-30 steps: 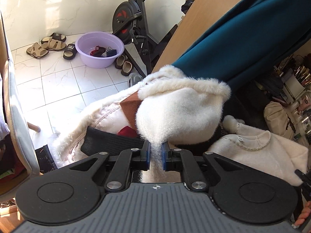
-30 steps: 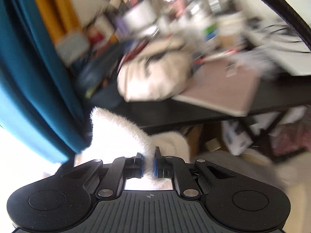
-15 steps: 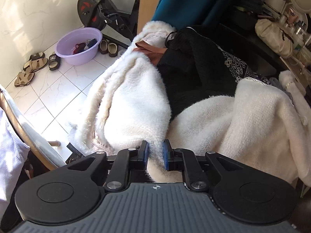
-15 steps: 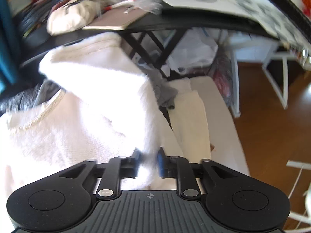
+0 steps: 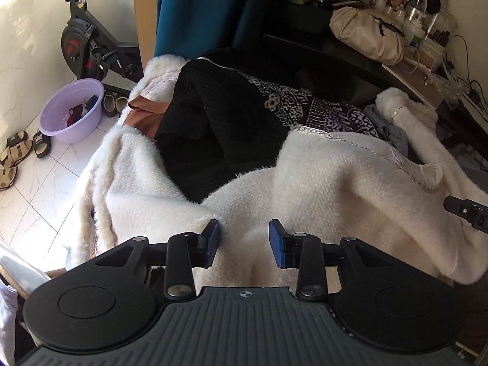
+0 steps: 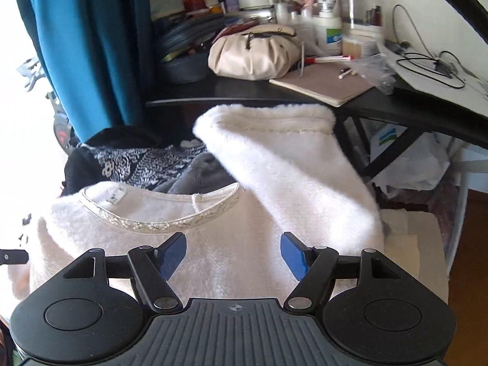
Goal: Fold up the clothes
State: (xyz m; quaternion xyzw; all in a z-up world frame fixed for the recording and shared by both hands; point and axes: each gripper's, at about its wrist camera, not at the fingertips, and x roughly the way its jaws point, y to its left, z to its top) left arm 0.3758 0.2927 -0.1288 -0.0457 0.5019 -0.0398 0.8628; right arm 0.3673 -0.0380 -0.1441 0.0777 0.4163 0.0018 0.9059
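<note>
Nearest the left-wrist camera, the left gripper (image 5: 244, 239) sits low over the cream fleece sweater (image 5: 335, 183) with its jaws parted and nothing pinched; the blue pads flank a soft ridge of pile without squeezing it. The right gripper (image 6: 233, 254) hovers likewise over the same sweater (image 6: 213, 244), jaws spread wide and empty, just short of the braided neckline (image 6: 158, 224). With both tools off the cloth, the garment rests under its own weight, which suits a pause between grips rather than a carry.

The sweater lies spread on top of a heap of laundry, collar facing away from the person, label side up. One sleeve (image 6: 283, 158) is thrown up and across, its cuff toward the black desk (image 6: 244, 94); whether that is a deliberate fold or a loose drape cannot be told. The body looks rumpled, not squared, so the folding seems unfinished.

Beyond it a black patterned knit (image 5: 231, 113) and a grey garment (image 6: 195, 177) lie bunched beneath, apparently waiting. Farther off stand the teal curtain (image 6: 88, 45), a beige bag (image 6: 253, 52) on the desk, and a lilac basin (image 5: 71, 109) on the tiled floor.
</note>
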